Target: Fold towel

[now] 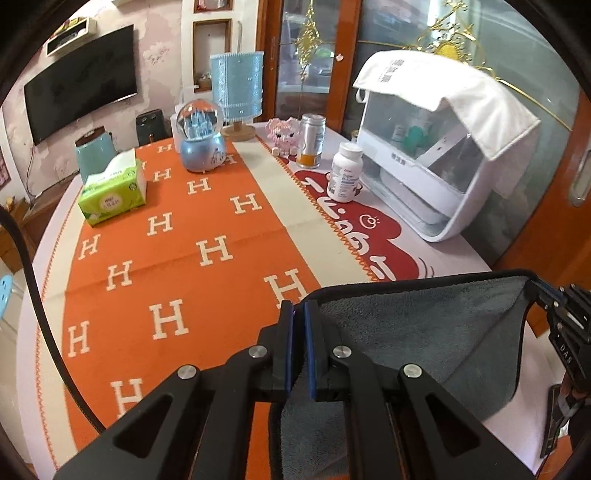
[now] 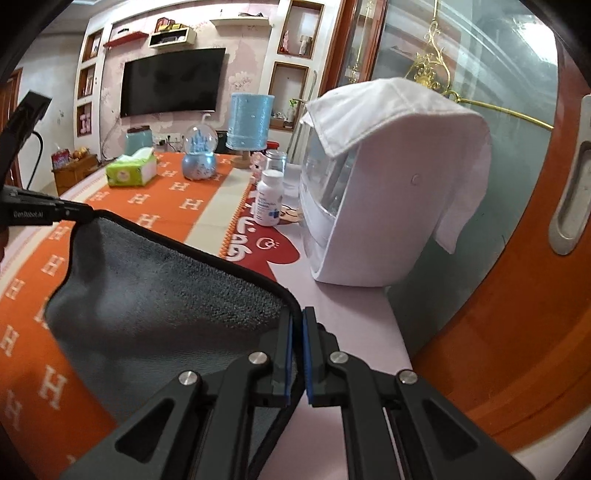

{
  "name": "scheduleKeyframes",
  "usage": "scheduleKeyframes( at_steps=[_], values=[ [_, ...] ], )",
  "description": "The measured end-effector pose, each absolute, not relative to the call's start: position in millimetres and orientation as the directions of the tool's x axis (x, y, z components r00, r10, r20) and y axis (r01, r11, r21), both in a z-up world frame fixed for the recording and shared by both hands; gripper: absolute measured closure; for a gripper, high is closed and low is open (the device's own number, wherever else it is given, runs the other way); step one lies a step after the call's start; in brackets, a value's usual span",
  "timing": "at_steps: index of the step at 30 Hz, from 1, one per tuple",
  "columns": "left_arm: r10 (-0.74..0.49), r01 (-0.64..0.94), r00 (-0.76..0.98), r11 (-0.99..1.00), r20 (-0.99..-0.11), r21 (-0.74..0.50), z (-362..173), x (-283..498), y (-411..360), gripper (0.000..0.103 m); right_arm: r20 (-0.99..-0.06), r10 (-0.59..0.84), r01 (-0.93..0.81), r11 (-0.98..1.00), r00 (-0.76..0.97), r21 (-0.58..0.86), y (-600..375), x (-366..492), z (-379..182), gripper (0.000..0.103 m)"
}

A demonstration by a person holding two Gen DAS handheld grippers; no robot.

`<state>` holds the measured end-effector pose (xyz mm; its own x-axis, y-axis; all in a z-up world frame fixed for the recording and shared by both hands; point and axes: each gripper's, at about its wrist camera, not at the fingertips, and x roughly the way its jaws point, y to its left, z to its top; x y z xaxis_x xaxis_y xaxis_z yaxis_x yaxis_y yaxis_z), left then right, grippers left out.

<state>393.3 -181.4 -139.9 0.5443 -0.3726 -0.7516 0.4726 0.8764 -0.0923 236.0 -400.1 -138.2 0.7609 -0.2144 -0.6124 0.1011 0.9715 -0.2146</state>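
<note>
home, living rm | wall TV (image 2: pixel 173 81) | lamp (image 1: pixel 237 88) + snow globe (image 1: pixel 201 138) on table (image 1: pixel 461 254) | tissue pack (image 1: pixel 112 192)

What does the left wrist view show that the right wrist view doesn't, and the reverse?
Only the left wrist view shows the pink block figurine and the orange-banded can. Only the right wrist view shows the wall shelves above the TV. Both show the grey towel stretched between the left gripper and right gripper, each shut on a corner, plus the tissue pack.

My two wrist cameras look forward along their fingers, close above the table (image 1: pixel 55 236); both share the snow globe (image 1: pixel 201 142) and blue lamp (image 2: pixel 249 123) ahead.
</note>
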Motion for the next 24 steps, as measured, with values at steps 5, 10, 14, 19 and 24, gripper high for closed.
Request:
scheduleKeyframes(
  at_steps=[5, 10, 14, 19, 24],
  values=[
    [-0.340, 0.449, 0.540, 0.890, -0.770, -0.078, -158.0, 403.1, -192.1, 0.098, -0.620, -0.219, 0.098, 0.970, 0.754, -0.223, -407.1, 247.3, -153.8, 0.096],
    [-0.320, 0.426, 0.527, 0.901, -0.787, -0.081, -167.1, 409.7, -198.1, 0.084, -0.638, -0.220, 0.116, 0.973, 0.738, -0.202, -418.6, 257.3, -165.5, 0.082],
    [-0.300, 0.374, 0.519, 0.922, -0.801, -0.103, -172.7, 413.0, -195.9, 0.076, -0.653, -0.215, 0.132, 0.976, 0.726, -0.174, -426.6, 260.0, -172.9, 0.076],
    [-0.280, 0.335, 0.507, 0.935, -0.815, -0.114, -173.0, 411.2, -191.1, 0.069, -0.667, -0.221, 0.159, 0.975, 0.712, -0.153, -437.3, 259.0, -177.5, 0.060],
    [-0.259, 0.299, 0.507, 0.947, -0.822, -0.114, -168.8, 403.7, -186.4, 0.053, -0.684, -0.211, 0.161, 0.977, 0.698, -0.137, -443.2, 257.7, -179.9, 0.052]
  ],
)
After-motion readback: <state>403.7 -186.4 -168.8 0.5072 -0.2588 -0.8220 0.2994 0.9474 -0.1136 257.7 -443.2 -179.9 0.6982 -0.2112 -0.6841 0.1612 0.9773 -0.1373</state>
